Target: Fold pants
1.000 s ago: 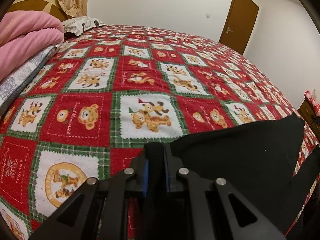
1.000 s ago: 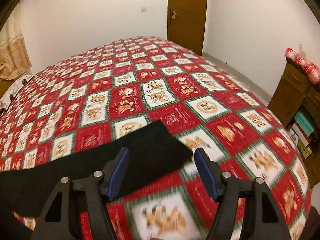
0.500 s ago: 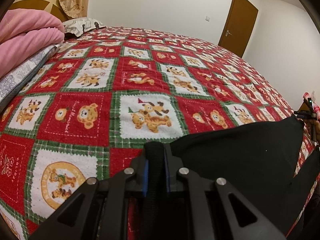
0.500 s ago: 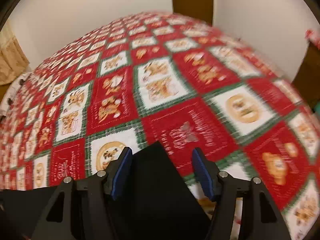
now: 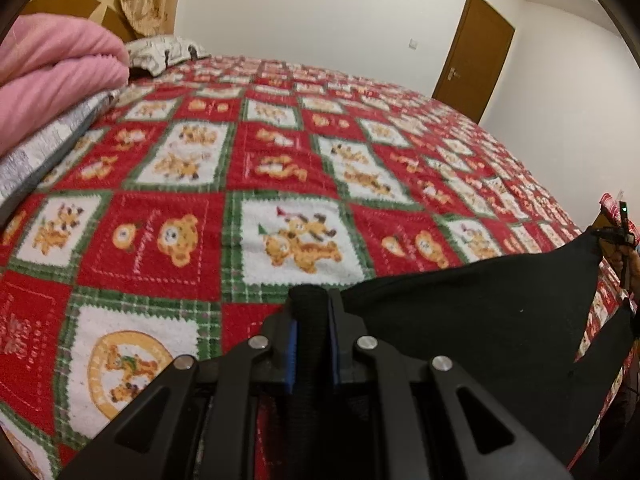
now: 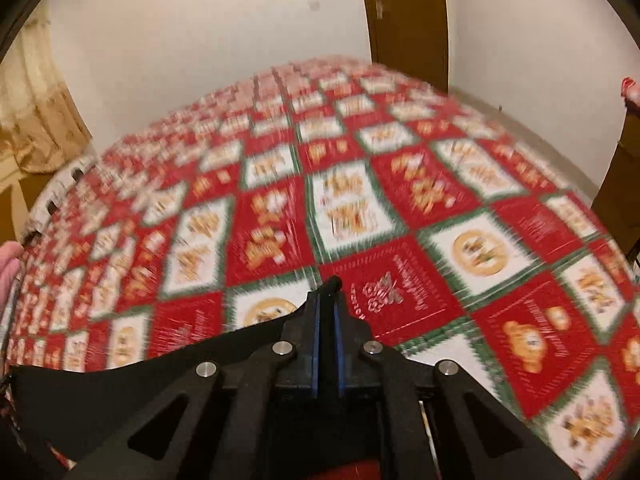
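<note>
At the bottom centre of your left wrist view, your left gripper (image 5: 312,312) is clamped tight on a bunched roll of the black pants (image 5: 472,320); the cloth fills the narrow slot between the blue pads. From there the pants spread away to the lower right of the frame as a flat dark sheet, lying on the bedspread (image 5: 168,240) of red, white and green squares with cartoon animals. At the far right edge of that view, where the sheet comes to a point, you can just make out your right gripper (image 5: 618,236) at the corner of the cloth.

In your right wrist view, that right gripper (image 6: 328,308) sits at bottom centre, and its jaws have just been closing: they now pinch a thin edge of the pants (image 6: 160,376), with a small black tip poking out beyond the pads. The rest of the cloth runs off to the lower left of the frame. This view is smeared with motion blur, so fine detail of the bedspread (image 6: 500,240) is lost.

Farther off, in the left wrist view, a folded pink blanket (image 5: 60,76) is stacked at the upper left, a pillow (image 5: 164,50) lies beyond it, and a brown door (image 5: 472,56) stands at the upper right.
</note>
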`<state>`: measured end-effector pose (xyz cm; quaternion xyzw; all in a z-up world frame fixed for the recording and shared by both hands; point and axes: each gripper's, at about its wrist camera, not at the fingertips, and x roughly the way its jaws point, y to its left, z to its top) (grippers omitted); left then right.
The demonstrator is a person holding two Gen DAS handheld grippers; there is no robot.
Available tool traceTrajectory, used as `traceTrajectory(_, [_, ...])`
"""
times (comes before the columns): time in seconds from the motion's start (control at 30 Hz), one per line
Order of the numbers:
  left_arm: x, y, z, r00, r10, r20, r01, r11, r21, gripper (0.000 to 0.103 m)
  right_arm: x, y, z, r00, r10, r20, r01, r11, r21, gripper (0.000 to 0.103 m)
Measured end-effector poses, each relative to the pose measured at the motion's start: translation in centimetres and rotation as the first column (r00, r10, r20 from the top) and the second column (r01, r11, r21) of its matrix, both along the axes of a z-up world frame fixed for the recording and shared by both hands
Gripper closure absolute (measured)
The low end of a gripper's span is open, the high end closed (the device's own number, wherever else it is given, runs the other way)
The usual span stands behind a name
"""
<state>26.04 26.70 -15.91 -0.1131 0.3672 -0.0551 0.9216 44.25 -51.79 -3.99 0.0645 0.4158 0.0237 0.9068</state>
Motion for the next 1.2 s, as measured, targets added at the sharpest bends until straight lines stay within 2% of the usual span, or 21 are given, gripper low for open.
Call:
traceTrajectory(0.2, [-2.8,0.5,3.5,0.99,-0.004,0.14,0.013,0.998,-0.069,0.09,-6.9,-1.1,5.7,0.983,0.039,0.179,-0.045,0.998,0.031,0.098])
traceTrajectory(0.4, [-7.2,0.8,5.4,0.968,-0.023,0.252,0.056,0.99,-0.128,0.09,-14.3,-4.0,7.3,0.957,0.034,0.289,-0.065,0.993,0.098,0.098])
traceTrajectory(0.57, [-11.9,0.4,5.4,0.945,-0.06,0.323,0.12,0.978,-0.171,0.09,-20.5,-7.0,5.0,0.957,0.006,0.292,-0.057,0.984,0.166,0.098])
traceTrajectory(0.77, [-16.1,0.1,2.8,0.94,-0.087,0.331,0.158,0.968,-0.196,0.09,-26.7,-9.4,1.5,0.97,-0.016,0.242,-0.039,0.974,0.223,0.098])
traceTrajectory(0.9, [-17.6,0.0,0.8,0.946,-0.092,0.311,0.164,0.964,-0.211,0.09,-28.8,-10.0,-0.1,0.979,-0.025,0.202,-0.023,0.973,0.231,0.097])
traceTrajectory(1.03, [-18.8,-0.6,-0.5,0.95,-0.108,0.294,0.165,0.97,-0.177,0.09,-30.0,-10.3,-1.2,0.987,-0.023,0.162,-0.014,0.975,0.223,0.097])
traceTrajectory(1.17, [-19.9,-0.1,-1.4,0.956,-0.096,0.278,0.145,0.976,-0.162,0.078,-30.7,-10.3,-1.9,0.991,-0.035,0.133,0.005,0.977,0.215,0.095])
traceTrajectory(1.2, [-20.2,0.0,-1.6,0.957,-0.094,0.273,0.141,0.977,-0.158,0.075,-30.8,-10.3,-2.0,0.991,-0.043,0.129,0.015,0.978,0.208,0.09])
